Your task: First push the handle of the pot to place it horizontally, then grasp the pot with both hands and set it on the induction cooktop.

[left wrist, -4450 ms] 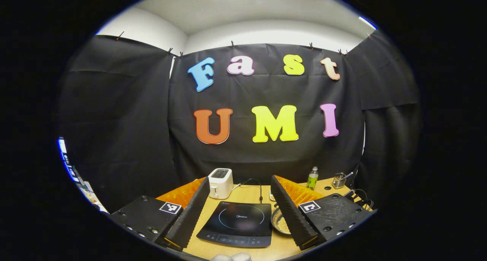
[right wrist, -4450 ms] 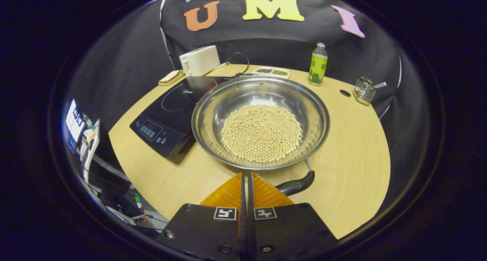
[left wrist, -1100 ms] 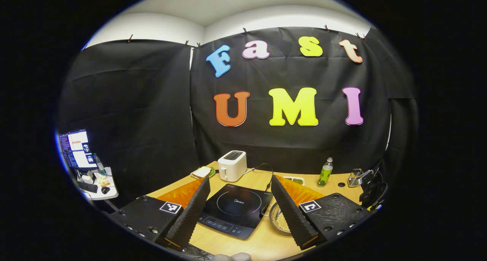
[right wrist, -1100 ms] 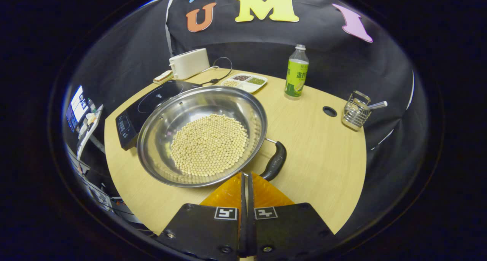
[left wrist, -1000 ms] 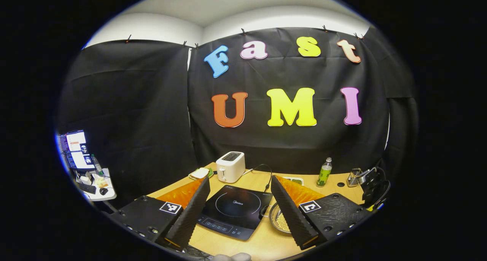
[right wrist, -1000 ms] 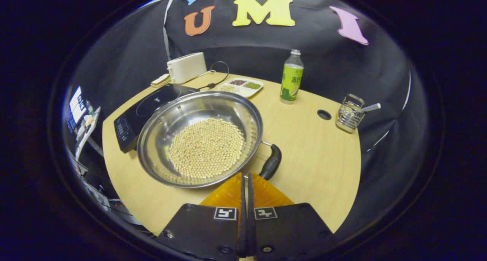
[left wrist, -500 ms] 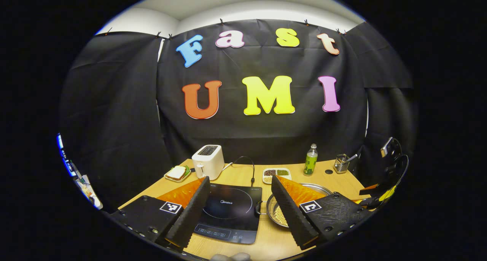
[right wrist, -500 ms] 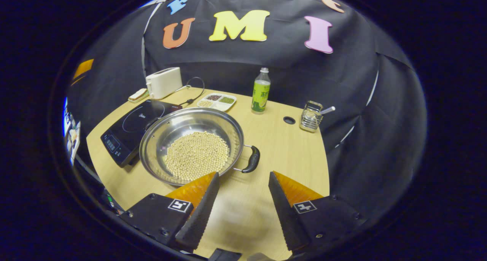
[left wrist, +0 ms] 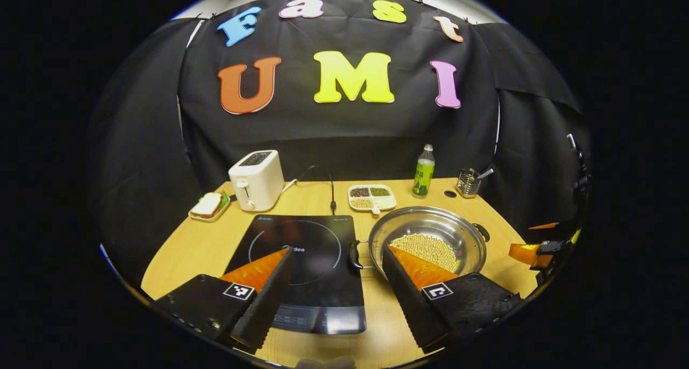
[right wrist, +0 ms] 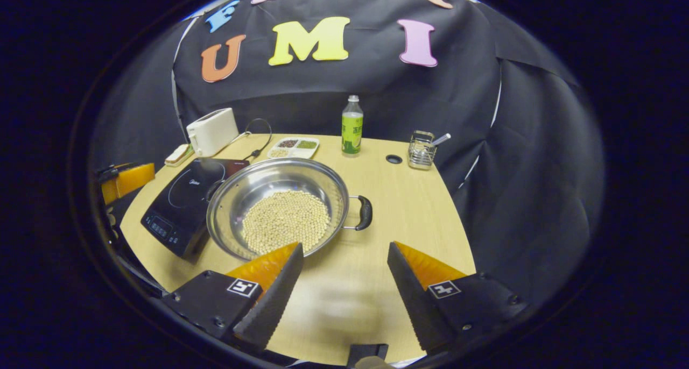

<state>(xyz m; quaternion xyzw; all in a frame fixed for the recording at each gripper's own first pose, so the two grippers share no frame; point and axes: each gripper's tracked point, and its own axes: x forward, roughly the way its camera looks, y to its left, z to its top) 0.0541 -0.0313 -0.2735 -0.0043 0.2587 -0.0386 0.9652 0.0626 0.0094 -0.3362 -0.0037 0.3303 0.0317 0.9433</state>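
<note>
R gripper [right wrist: 340, 269] fingers apart above table [right wrist: 420, 207], near pot [right wrist: 280, 207].

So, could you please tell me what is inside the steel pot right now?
The pot holds a layer of pale round beans across its bottom. The right claw's finger covers its near rim, and the beans hide the base beneath.

Under my grippers: rounded light-wood table [right wrist: 430, 218]. Steel pot [right wrist: 280, 210] of soybeans ahead-left of my right gripper, handles left and right. Induction cooktop [left wrist: 307, 250] just left of the pot, dead ahead of my left gripper. Beyond it: white toaster [left wrist: 257, 179], sandwich plate [left wrist: 209, 205], divided bean tray [left wrist: 371, 196]. Far edge: green bottle [right wrist: 352, 126], wire holder [right wrist: 422, 150], cable hole [right wrist: 394, 158].
</note>
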